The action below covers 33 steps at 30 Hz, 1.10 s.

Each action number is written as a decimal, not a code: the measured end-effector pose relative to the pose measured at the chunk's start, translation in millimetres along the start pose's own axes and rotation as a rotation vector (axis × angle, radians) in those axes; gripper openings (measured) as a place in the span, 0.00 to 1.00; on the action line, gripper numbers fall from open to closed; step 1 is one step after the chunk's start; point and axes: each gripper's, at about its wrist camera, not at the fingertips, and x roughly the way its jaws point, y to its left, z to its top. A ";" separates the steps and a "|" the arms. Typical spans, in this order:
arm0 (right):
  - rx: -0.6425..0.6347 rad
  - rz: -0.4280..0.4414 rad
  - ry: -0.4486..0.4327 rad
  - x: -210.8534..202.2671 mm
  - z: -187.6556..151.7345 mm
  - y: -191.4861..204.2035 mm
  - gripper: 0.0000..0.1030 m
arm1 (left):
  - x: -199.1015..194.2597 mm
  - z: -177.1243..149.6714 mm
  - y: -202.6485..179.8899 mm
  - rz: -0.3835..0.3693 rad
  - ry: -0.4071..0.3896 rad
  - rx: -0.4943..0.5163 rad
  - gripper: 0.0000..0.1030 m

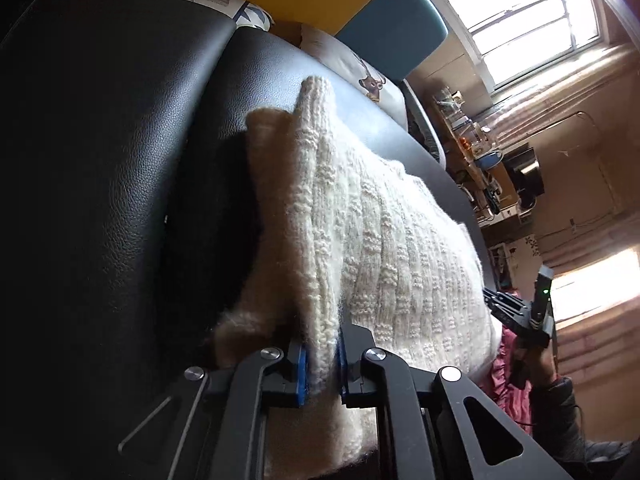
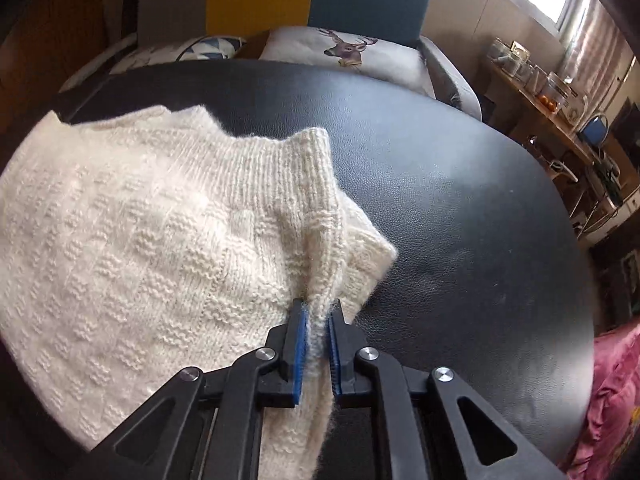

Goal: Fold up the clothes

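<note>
Right, we have both the left gripper (image 1: 322, 360) and right gripper (image 2: 317, 346) clamped on bunched edges of the cream sweater (image 2: 132, 248) between the pads: soft, bulky, floppy knit, likely to sag and stretch beyond the fingers.

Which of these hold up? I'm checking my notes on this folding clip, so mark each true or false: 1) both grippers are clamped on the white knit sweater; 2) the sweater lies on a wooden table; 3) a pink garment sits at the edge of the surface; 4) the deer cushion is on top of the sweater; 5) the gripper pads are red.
1) True: the left gripper and the right gripper each pinch a fold of the white knit sweater.
2) False: it lies on a black leather surface.
3) True: a pink garment shows at the lower right.
4) False: the deer cushion sits behind the surface, apart from the sweater.
5) False: the pads are blue.
</note>
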 end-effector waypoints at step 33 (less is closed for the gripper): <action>0.186 0.154 -0.135 11.9 21.9 34.5 0.27 | -41.9 11.7 46.3 -0.128 -0.118 -0.113 0.42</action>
